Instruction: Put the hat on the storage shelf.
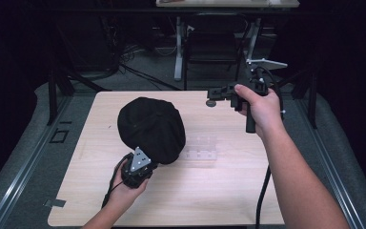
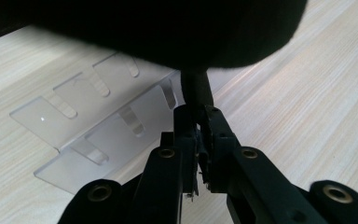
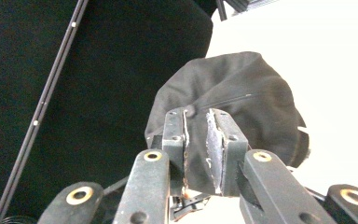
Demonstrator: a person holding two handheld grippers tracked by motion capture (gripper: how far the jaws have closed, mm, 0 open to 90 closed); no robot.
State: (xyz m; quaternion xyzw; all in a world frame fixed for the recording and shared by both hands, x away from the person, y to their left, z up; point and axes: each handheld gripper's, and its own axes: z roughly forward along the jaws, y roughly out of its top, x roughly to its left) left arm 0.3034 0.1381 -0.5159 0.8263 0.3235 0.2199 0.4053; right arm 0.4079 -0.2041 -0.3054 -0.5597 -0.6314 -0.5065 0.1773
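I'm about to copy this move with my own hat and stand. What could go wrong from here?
1. The left tongs pinch only a narrow bit of the black hat's edge, so the cloth might slip out.
2. The clear stand lies right beside and partly under the hat; lowering or dragging the hat could shove it.
3. The right tongs sit apart, slightly open and holding nothing, near a small dark disc at the table's far edge; they could knock it off.
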